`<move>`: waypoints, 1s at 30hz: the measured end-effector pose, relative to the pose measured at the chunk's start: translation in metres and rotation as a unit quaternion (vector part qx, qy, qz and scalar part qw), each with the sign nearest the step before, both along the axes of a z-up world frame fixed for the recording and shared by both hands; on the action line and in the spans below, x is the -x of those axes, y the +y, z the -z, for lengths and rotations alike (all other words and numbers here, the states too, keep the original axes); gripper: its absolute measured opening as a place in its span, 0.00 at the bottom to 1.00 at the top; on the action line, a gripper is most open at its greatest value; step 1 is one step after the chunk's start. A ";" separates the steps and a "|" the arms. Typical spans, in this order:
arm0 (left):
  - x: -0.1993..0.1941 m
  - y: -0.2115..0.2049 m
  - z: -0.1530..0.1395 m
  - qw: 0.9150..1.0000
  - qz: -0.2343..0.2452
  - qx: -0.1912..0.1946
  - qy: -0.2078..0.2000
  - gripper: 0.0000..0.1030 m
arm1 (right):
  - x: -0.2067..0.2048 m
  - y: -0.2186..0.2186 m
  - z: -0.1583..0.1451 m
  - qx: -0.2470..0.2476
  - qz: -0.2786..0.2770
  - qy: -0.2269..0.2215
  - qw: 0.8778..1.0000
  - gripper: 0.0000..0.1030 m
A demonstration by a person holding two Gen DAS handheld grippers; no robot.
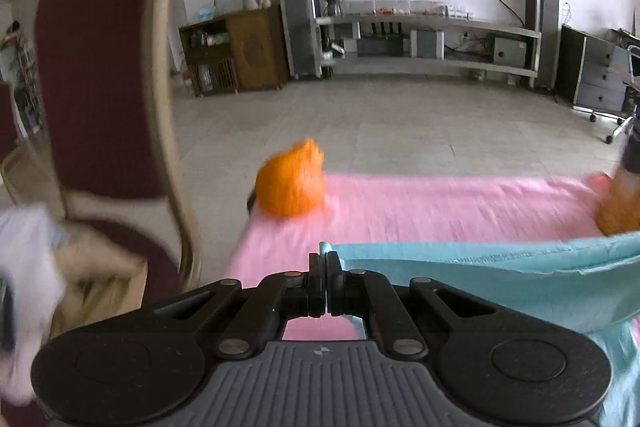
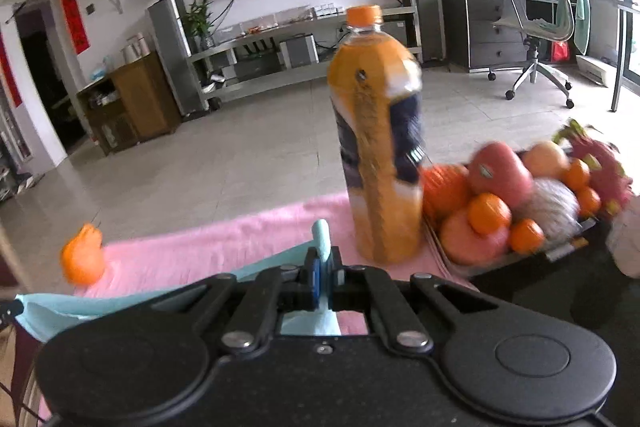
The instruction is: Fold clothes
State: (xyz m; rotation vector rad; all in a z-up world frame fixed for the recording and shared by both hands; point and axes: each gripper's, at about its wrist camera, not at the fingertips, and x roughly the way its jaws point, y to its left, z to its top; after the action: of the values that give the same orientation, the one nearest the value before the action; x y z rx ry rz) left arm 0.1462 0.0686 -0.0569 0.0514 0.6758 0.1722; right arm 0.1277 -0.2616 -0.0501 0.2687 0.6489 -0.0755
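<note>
Both grippers are pinching a light blue garment above the pink cloth.
The left gripper (image 1: 326, 259) is clamping one corner of the garment (image 1: 480, 279), the right gripper (image 2: 323, 259) is squeezing the other, and the fabric is hanging taut between them over the pink cloth (image 1: 440, 203). An orange bottle (image 2: 376, 147) is standing beside a fruit tray (image 2: 520, 259); an orange object (image 1: 290, 183) is sitting at the cloth's far edge.

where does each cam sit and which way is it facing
Left wrist: on the left claw, looking along its shut fingers over the pink cloth toward the TV wall; chair at left.
Right wrist: on the right claw, facing the juice bottle and fruit tray.
Shared: the teal garment both claws pinch, the orange toy.
</note>
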 end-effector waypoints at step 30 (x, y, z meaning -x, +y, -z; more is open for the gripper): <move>0.121 0.049 0.082 0.973 -0.036 0.199 0.114 0.49 | 0.181 -0.050 0.143 -0.254 0.012 0.065 0.965 0.46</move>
State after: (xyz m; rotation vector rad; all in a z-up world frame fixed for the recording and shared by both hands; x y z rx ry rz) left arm 0.0250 0.1172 -0.1393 -0.3436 0.9323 0.0978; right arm -0.0536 -0.3116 -0.1928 0.7717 0.7898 0.0523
